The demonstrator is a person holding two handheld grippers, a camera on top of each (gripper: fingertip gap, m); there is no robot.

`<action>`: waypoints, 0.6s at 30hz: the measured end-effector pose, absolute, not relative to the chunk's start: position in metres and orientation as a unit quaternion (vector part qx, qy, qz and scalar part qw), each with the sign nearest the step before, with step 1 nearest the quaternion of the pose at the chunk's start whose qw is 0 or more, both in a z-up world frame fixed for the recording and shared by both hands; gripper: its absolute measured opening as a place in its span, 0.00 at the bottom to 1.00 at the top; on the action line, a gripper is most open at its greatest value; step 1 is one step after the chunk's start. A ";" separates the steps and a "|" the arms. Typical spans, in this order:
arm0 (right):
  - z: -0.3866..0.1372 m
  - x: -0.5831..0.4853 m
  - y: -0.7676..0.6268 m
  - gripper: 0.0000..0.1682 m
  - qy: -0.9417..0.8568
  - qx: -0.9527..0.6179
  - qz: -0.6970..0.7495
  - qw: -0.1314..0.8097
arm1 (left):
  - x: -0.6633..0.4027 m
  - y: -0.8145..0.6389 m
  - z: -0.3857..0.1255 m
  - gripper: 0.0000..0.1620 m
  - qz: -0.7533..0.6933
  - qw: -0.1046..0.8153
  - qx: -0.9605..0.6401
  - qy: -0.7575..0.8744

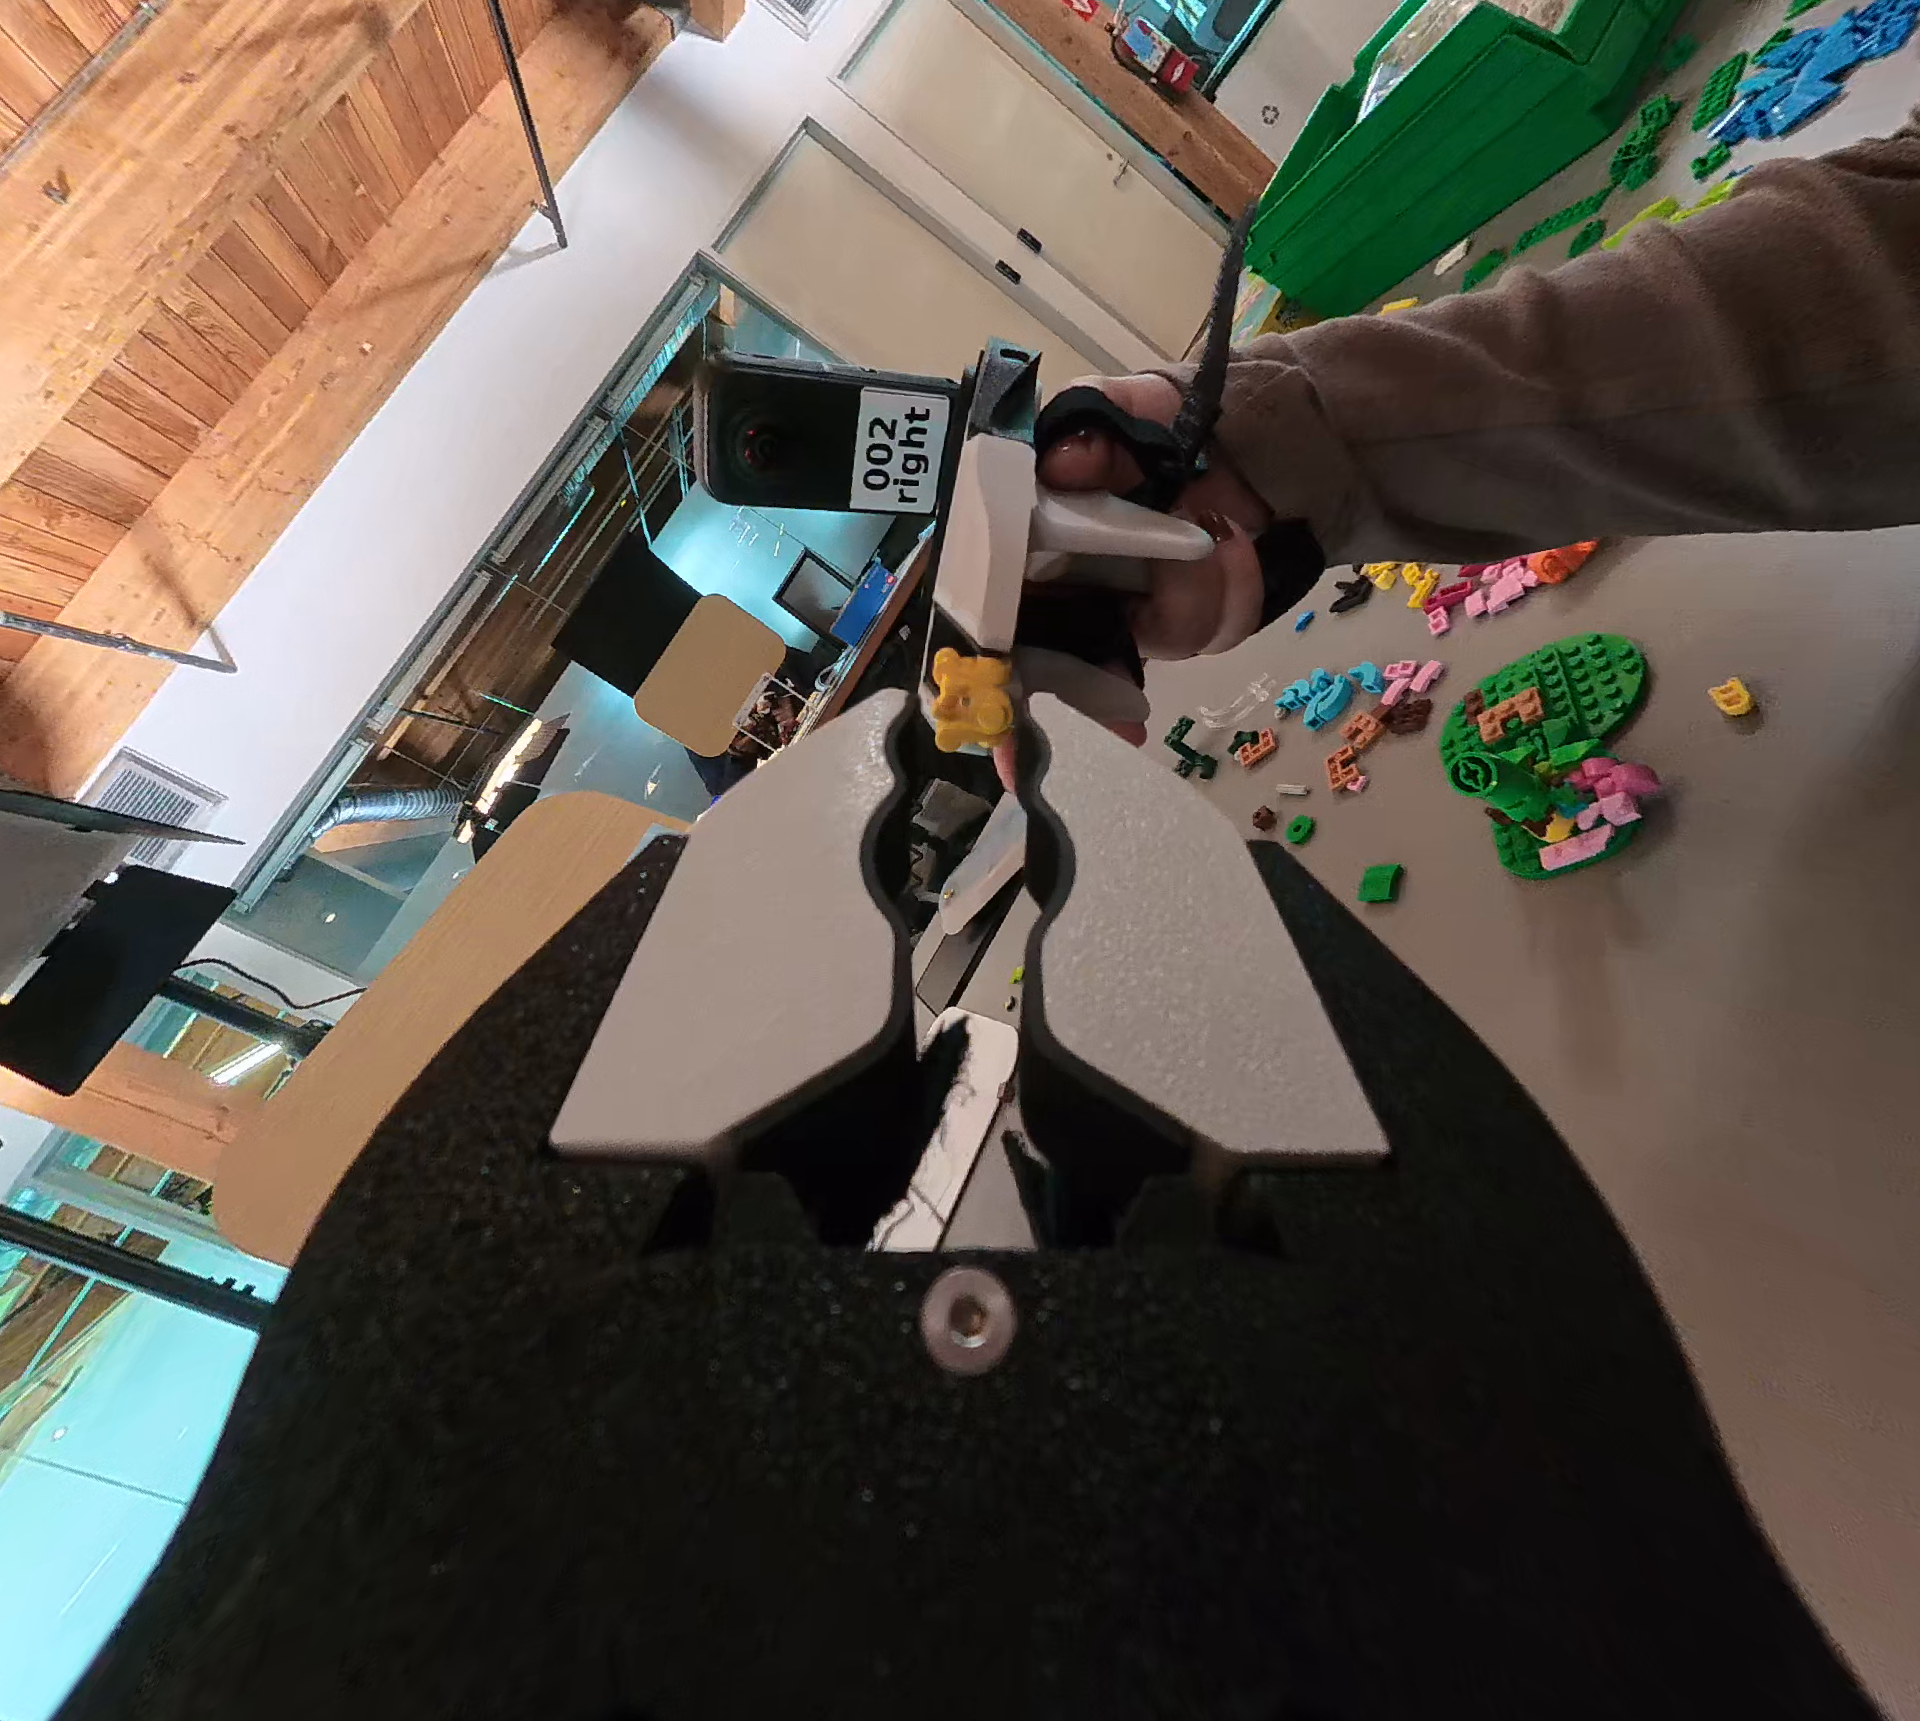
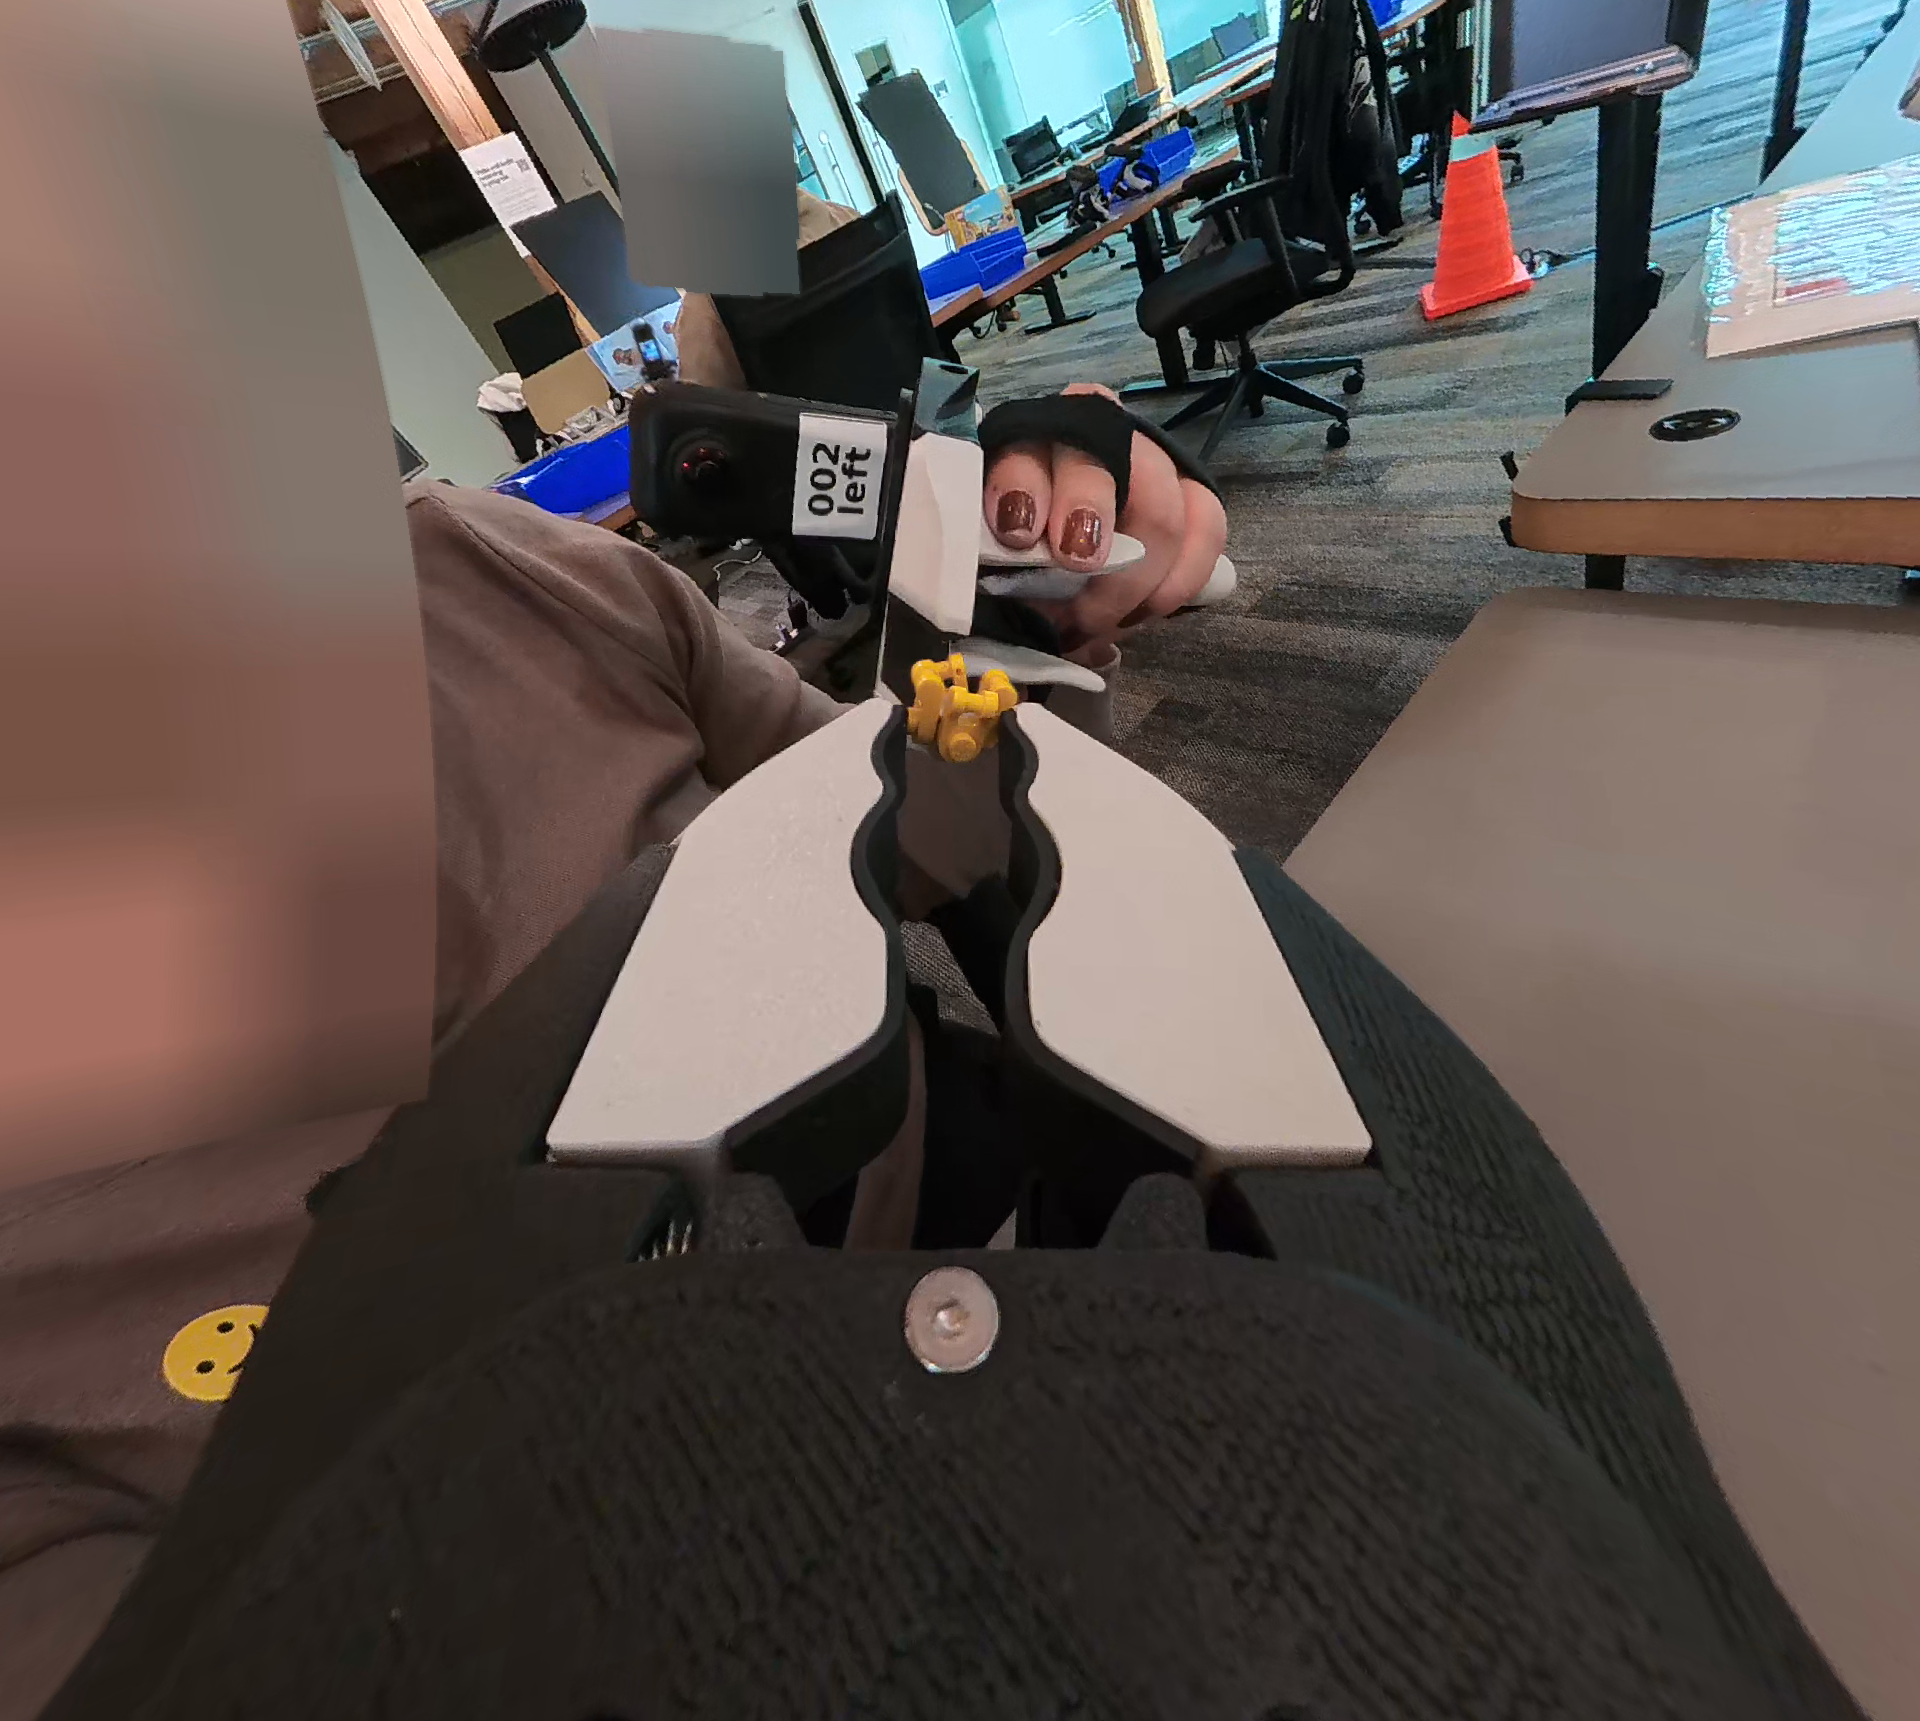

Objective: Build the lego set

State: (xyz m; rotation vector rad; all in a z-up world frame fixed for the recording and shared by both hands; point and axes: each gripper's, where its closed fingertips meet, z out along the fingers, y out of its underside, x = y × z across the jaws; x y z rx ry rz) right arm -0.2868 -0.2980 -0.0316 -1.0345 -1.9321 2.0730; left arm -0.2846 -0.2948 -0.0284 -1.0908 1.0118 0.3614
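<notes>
Seemingly mid-join, both tools, left tool point(image 1: 966, 715) and right tool point(image 2: 951, 721), pinch one yellow piece point(image 1: 971, 697) above the bench point(image 1: 1558, 1100); next needs firm, aligned pressing.

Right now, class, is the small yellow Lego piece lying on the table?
No: the yellow Lego piece is held in the air between the tips of the left gripper and the right gripper.
</notes>
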 end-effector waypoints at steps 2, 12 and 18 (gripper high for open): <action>-0.032 -0.286 -0.298 0.09 -0.639 -0.342 0.686 0.062 | -0.284 -0.295 -0.030 0.08 0.164 0.718 -0.495 0.461; -0.031 -0.290 -0.297 0.09 -0.638 -0.347 0.683 0.074 | -0.287 -0.293 -0.028 0.07 0.139 0.721 -0.514 0.444; -0.023 -0.290 -0.292 0.09 -0.628 -0.340 0.692 0.104 | -0.288 -0.288 -0.021 0.07 0.107 0.742 -0.524 0.404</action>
